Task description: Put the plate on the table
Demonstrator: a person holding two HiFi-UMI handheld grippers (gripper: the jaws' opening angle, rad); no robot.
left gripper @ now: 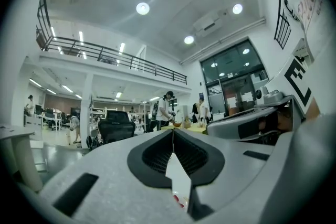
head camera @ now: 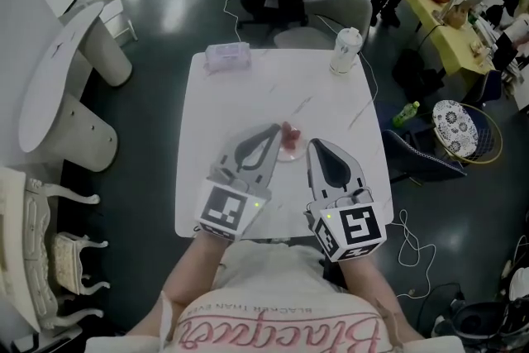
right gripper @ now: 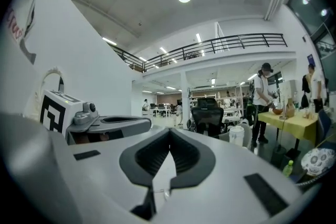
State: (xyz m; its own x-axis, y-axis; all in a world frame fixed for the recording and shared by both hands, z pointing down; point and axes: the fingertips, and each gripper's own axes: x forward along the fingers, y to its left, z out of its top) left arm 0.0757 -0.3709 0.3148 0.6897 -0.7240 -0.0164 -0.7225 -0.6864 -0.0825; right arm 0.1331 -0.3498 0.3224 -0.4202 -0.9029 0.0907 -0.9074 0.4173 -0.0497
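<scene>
A small pale plate [head camera: 288, 148] with red pieces [head camera: 288, 132] on it rests on the white table [head camera: 223, 120], near its front middle. My left gripper [head camera: 276, 128] lies just left of the plate, jaws shut, its tip at the plate's left rim. My right gripper [head camera: 312, 143] lies just right of it, also shut, its tip by the right rim. In the left gripper view the jaws [left gripper: 172, 130] meet at the tip, and a bit of red [left gripper: 178, 200] shows below them. The right gripper view shows closed jaws [right gripper: 169, 131] with a clear rim [right gripper: 160, 194] underneath.
A pale flat packet [head camera: 227, 56] lies at the table's far left and a white container [head camera: 345, 50] stands at its far right. A grey chair [head camera: 335, 12] sits behind the table. A curved white counter [head camera: 58, 78] and ornate white chair [head camera: 41, 244] are left; a patterned basket [head camera: 459, 128] is right.
</scene>
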